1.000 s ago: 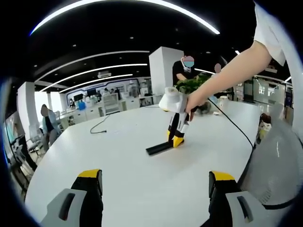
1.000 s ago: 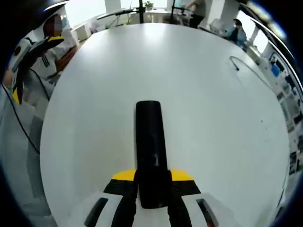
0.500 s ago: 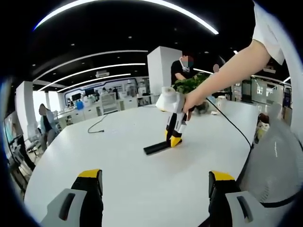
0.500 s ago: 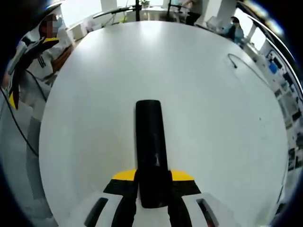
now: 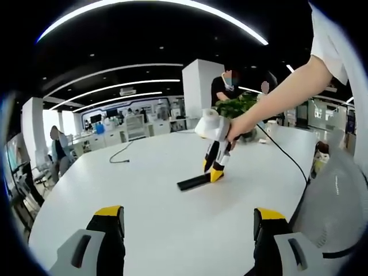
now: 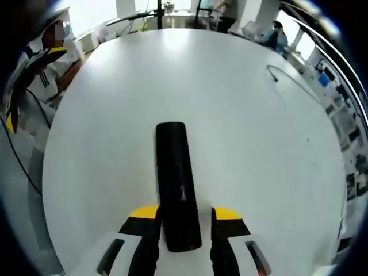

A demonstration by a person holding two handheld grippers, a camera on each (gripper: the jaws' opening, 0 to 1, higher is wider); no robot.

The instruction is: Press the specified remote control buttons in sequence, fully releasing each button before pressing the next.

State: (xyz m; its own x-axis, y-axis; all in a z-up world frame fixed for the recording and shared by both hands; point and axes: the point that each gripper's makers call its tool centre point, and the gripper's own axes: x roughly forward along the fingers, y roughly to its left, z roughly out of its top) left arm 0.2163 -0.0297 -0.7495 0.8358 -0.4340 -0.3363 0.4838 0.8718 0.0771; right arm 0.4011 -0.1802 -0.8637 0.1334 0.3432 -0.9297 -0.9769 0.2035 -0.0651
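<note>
A black remote [image 6: 177,178] lies flat on the white round table [image 6: 259,144], its near end between the yellow-tipped jaws of my right gripper [image 6: 185,221]. The jaws stand slightly apart, and a thin gap shows beside the remote on the right. In the left gripper view, the same remote [image 5: 194,182] lies mid-table with the right gripper [image 5: 216,171] tipped down onto its end, held by a hand. My left gripper [image 5: 187,230] hovers low over the table's near side, wide open with nothing between its jaws. It also appears at the left rim of the right gripper view, as the left gripper [image 6: 32,86].
A black cable [image 5: 118,155] lies on the far part of the table [image 5: 144,195]. A potted plant [image 5: 238,104] stands at the far edge, with people behind it. The person's white clothing [image 5: 339,195] borders the table on the right. Office desks lie beyond.
My right gripper's jaws have spread a little, opening a gap beside the remote. The remote stays flat on the table. Both views shifted slightly with the hands.
</note>
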